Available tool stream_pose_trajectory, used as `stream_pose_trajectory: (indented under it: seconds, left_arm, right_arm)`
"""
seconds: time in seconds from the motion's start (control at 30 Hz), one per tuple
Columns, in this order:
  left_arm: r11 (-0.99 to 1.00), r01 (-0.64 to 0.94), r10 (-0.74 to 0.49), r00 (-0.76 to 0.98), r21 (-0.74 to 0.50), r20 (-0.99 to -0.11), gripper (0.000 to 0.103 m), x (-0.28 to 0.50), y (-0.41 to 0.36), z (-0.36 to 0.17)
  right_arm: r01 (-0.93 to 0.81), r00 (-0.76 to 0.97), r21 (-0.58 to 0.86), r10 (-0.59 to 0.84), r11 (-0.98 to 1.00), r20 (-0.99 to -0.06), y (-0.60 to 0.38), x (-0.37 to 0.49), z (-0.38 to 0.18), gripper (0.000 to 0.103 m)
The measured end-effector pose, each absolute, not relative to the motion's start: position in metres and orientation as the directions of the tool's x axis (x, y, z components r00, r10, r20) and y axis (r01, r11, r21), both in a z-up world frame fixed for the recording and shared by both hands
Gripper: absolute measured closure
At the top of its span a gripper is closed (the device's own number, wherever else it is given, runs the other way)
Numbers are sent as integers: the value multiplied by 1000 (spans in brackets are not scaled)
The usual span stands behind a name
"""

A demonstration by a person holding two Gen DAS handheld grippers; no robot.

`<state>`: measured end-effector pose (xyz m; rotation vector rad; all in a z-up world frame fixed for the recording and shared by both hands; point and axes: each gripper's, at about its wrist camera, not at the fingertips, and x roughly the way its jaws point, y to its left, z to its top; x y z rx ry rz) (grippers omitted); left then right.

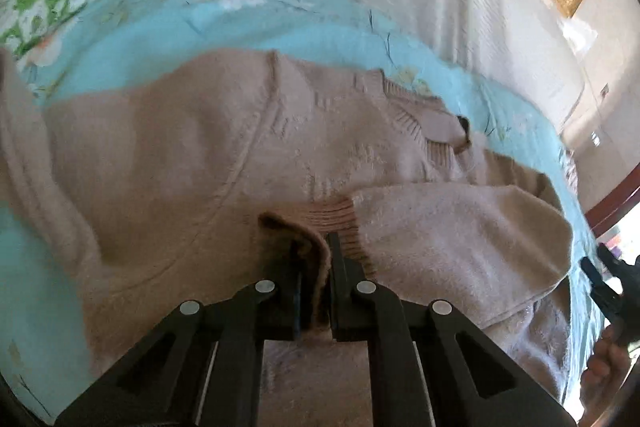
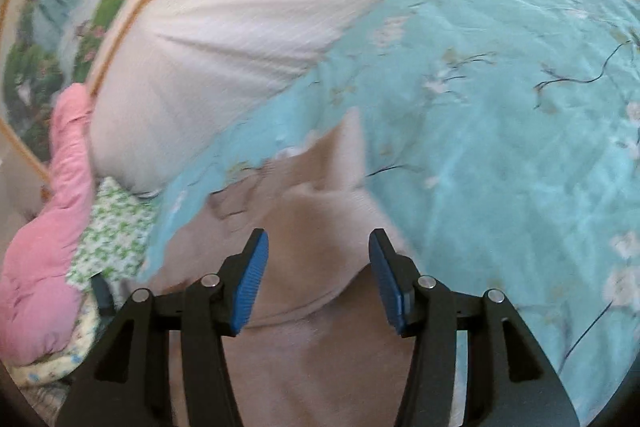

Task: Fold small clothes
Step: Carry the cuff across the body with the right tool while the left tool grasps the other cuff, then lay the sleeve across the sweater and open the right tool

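Beige knit, the sweater (image 1: 192, 163) lies spread on the turquoise bedspread (image 1: 132, 39). The left gripper (image 1: 316, 267) is clamped on its folded hem edge. The right gripper (image 2: 318, 267) hovers over the sweater, jaws parted, empty; only its view shows a pink quilt (image 2: 48, 227).

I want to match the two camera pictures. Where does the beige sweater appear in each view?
Left wrist: the beige sweater fills the middle, its edge pinched in the left gripper.
Right wrist: sweater at lower centre, behind the open right gripper.
Shared landmark: the turquoise floral bedcover.
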<state>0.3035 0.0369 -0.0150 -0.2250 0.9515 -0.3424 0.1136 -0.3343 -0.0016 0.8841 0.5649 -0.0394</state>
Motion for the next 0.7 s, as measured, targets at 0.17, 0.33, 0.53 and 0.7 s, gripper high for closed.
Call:
stream_pose_trajectory:
  seconds: [0.17,0.33,0.53,0.7]
  left_arm:
    - [918,177,-389,586,-356,-711,96,292,47,-7]
    - [919,209,-392,565,-333,-726,97,286,42,-10]
    - [886,218,-462,460,-409,-758,40,300,35,-22]
    - [909,290,-408,474,-299,-780,99,299,6,-16]
  right_arm:
    - [315,811,650,160,692,-563,-358,150,-11,49]
    - [295,756,597,199,746,-623,-372,204,-16,49]
    - [259,707,599,274,758,-652,-374,229,-30,49]
    - [215,720,599,289,772,-631,-374,230,-27,94]
